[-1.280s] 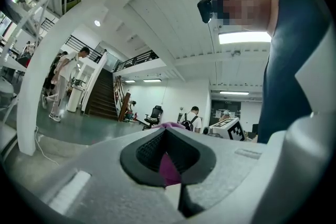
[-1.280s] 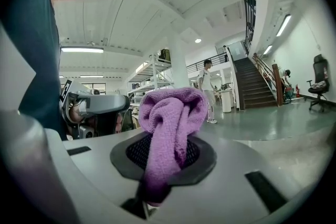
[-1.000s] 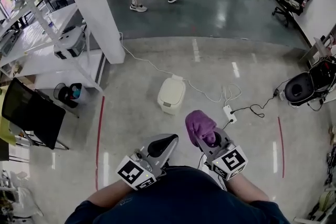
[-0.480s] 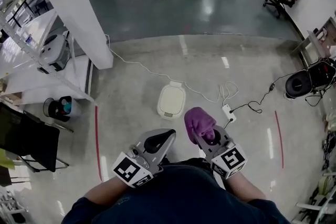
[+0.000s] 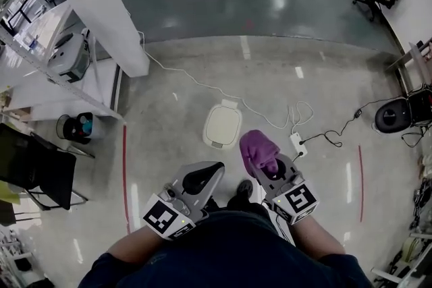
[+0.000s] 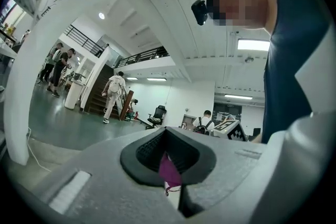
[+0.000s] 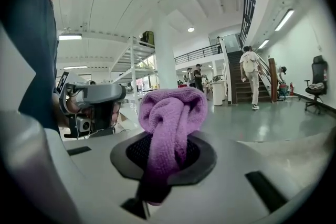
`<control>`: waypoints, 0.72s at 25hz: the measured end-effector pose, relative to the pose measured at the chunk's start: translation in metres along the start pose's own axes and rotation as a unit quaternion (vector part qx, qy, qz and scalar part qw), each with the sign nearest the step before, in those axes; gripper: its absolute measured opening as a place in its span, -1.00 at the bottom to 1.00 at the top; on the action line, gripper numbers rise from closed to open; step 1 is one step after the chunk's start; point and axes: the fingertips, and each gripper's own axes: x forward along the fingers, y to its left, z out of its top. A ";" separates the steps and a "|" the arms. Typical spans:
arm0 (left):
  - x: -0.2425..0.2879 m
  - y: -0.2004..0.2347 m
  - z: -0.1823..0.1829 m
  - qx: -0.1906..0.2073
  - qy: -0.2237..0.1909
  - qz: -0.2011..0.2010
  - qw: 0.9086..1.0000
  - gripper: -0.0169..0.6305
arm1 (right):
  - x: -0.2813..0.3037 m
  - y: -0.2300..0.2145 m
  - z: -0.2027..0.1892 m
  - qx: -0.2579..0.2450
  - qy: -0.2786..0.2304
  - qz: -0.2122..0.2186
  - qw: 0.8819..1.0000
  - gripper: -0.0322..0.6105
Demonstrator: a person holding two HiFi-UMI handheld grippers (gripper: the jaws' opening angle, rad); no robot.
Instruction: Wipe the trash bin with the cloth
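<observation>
The person holds 2 grippers low in front of the torso, both pointing forward, away from the body. The left gripper (image 5: 216,168) angles toward the right one, its jaws drawn together with only a thin slit between them. The right gripper (image 5: 273,174), just beside it, clamps a bunched purple cloth (image 5: 258,150) that bulges past its tips. The left forearm (image 5: 128,249) and right forearm (image 5: 314,241) show behind them.

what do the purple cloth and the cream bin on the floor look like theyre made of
Cloth: soft knitted or terry fabric, possibly microfibre. It looks matte, with a fine looped weave showing where it bunches in the right gripper.
Trash bin: most likely moulded plastic, going by its smooth cream surface, rounded corners and faint sheen. From this far off, that is a guess.
</observation>
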 end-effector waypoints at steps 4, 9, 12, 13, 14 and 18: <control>0.017 0.007 -0.020 -0.007 0.001 0.021 1.000 -0.95 | 0.009 -0.024 -0.016 -0.008 0.005 0.018 1.000 -0.69; 0.035 0.029 -0.049 -0.012 -0.007 0.040 0.999 -0.95 | 0.034 -0.054 -0.050 -0.019 0.018 0.027 0.999 -0.69; 0.039 0.046 -0.064 -0.007 -0.010 0.053 0.999 -0.95 | 0.054 -0.067 -0.074 -0.026 0.028 0.031 0.999 -0.69; 0.040 0.053 -0.071 -0.007 -0.006 0.057 0.998 -0.95 | 0.062 -0.072 -0.083 -0.027 0.033 0.031 0.999 -0.69; 0.041 0.061 -0.080 -0.009 0.000 0.061 0.998 -0.95 | 0.071 -0.077 -0.094 -0.029 0.038 0.029 0.998 -0.69; 0.044 0.098 -0.125 -0.007 0.005 0.072 0.997 -0.95 | 0.114 -0.100 -0.138 -0.046 0.045 0.023 0.998 -0.69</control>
